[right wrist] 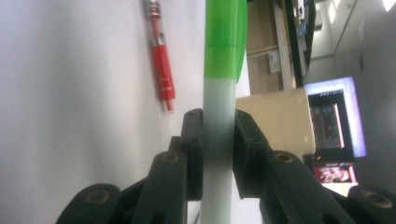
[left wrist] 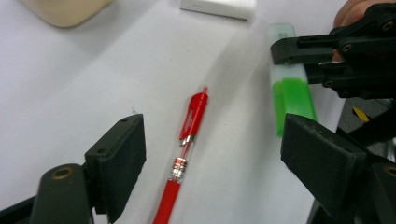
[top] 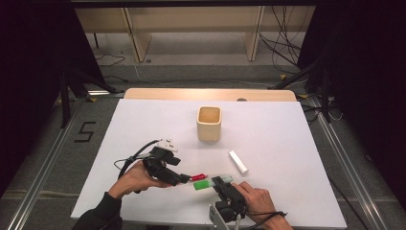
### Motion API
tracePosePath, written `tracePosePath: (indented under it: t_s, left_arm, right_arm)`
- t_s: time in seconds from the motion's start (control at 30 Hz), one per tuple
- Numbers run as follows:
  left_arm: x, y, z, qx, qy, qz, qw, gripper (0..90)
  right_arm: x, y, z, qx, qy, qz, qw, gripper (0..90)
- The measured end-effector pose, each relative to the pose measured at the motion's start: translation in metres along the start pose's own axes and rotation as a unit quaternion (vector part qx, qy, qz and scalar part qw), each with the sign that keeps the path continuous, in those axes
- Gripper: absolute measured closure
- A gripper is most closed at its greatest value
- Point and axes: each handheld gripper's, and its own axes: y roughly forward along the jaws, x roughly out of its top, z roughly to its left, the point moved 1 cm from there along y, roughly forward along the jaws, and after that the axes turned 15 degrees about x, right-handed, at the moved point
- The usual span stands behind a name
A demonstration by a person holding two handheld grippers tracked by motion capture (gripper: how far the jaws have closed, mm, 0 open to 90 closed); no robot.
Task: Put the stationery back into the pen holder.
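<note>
1. Black left gripper (top: 187, 179) at 7 o'clock on the white table (top: 143, 120); jaws spread wide and gripping nothing, straddling the red pen (left wrist: 187, 154) without touching it.
2. Red pen lay flat on the table between those jaws, clip end toward 12 o'clock in the left gripper view; also seen beside the green highlighter in the right gripper view (right wrist: 160, 60).
3. Green highlighter (top: 207, 183) sat just at 3 o'clock of the pen at the near table edge, clamped at its pale barrel (right wrist: 218, 121) by the right gripper (right wrist: 218, 154); green cap end pointed toward the left gripper.
4. Right gripper (top: 223, 183) at 5 o'clock, clenched on the highlighter, hand behind it.
5. Beige cup (top: 209, 123) stood upright at 12 o'clock, well apart from both grippers; white eraser-like block (top: 238, 161) lay at 2 o'clock of the highlighter.
6. Judged step: pen looked just let go, highlighter in hand, probably bound for the cup. Next move would call for lifting the highlighter clear of the pen and tilting it upright over the cup's mouth.
7. Hard to tell: whether the highlighter rested on the table or hung just above it; cup's inside mostly hidden; pen's lower end cut off in the left gripper view.
</note>
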Motion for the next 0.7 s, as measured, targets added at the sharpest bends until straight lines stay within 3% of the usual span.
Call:
tracePosePath:
  t_s: [0.07,0.1,0.13,0.17,0.2,0.23,0.3,0.33,0.37,0.4,0.43,0.47,0.5,0.53,0.57,0.6,0.63,0.67,0.7]
  left_arm:
    - [-0.002,-0.001,0.001,0.006,-0.003,-0.013,0.9999,21.0]
    - [-0.004,-0.003,0.001,0.013,-0.009,-0.029,0.9995,20.5]
    - [-0.006,-0.004,0.001,0.018,-0.011,-0.039,0.9990,20.5]
    - [-0.009,-0.004,0.000,0.018,-0.014,-0.051,0.9985,20.4]
    - [-0.011,-0.004,0.000,0.021,-0.013,-0.055,0.9982,20.4]
    - [-0.013,-0.004,-0.001,0.029,-0.015,-0.064,0.9974,19.7]
    - [-0.018,-0.003,-0.003,0.032,-0.027,-0.083,0.9956,19.7]
    - [-0.021,-0.001,-0.004,0.036,-0.031,-0.094,0.9944,18.8]
    - [-0.022,-0.001,-0.005,0.039,-0.030,-0.096,0.9942,18.8]
    - [-0.026,0.002,-0.007,0.041,-0.029,-0.096,0.9941,18.2]
    - [-0.026,0.002,-0.007,0.041,-0.029,-0.096,0.9941,17.8]
    - [-0.028,0.003,-0.008,0.048,-0.025,-0.102,0.9934,17.8]
    - [-0.030,0.003,-0.009,0.052,-0.028,-0.108,0.9924,17.9]
    - [-0.031,0.004,-0.010,0.055,-0.032,-0.112,0.9916,17.9]
    - [-0.032,0.003,-0.011,0.061,-0.034,-0.119,0.9904,17.9]
    - [-0.033,0.003,-0.011,0.066,-0.038,-0.127,0.9890,17.9]
    - [-0.034,0.003,-0.011,0.066,-0.038,-0.130,0.9885,17.9]
    - [-0.035,0.003,-0.012,0.065,-0.039,-0.132,0.9883,17.9]
    - [-0.036,0.003,-0.012,0.067,-0.039,-0.132,0.9882,17.9]
  right_arm:
    - [-0.002,-0.001,-0.003,-0.001,0.006,-0.004,1.0000,77.1]
    - [-0.006,-0.005,-0.009,0.005,0.042,-0.014,0.9990,77.1]
    - [-0.006,-0.005,-0.009,0.005,0.042,-0.014,0.9990,77.1]
    - [-0.008,-0.007,-0.014,0.008,0.066,-0.024,0.9975,77.1]
    - [-0.008,-0.007,-0.014,0.008,0.066,-0.024,0.9975,77.1]
    - [-0.010,-0.009,-0.018,0.011,0.081,-0.032,0.9961,77.1]
    - [-0.012,-0.011,-0.023,0.018,0.128,-0.052,0.9903,77.1]
    - [-0.014,-0.014,-0.031,0.031,0.172,-0.072,0.9819,77.1]
    - [-0.014,-0.014,-0.031,0.031,0.172,-0.072,0.9819,77.1]
    - [-0.017,-0.016,-0.036,0.039,0.210,-0.093,0.9725,77.1]
    - [-0.017,-0.016,-0.036,0.039,0.210,-0.093,0.9725,77.1]
    - [-0.019,-0.017,-0.040,0.043,0.227,-0.104,0.9672,77.1]
    - [-0.024,-0.019,-0.048,0.056,0.277,-0.126,0.9508,77.1]
    - [-0.024,-0.019,-0.048,0.056,0.277,-0.126,0.9508,77.1]
    - [-0.029,-0.020,-0.056,0.068,0.319,-0.147,0.9338,77.1]
    - [-0.032,-0.020,-0.060,0.075,0.342,-0.160,0.9227,77.1]
    - [-0.032,-0.020,-0.060,0.075,0.342,-0.160,0.9227,77.1]
    - [-0.035,-0.020,-0.065,0.082,0.367,-0.172,0.9104,77.0]
    - [-0.041,-0.020,-0.074,0.104,0.412,-0.191,0.8848,77.0]
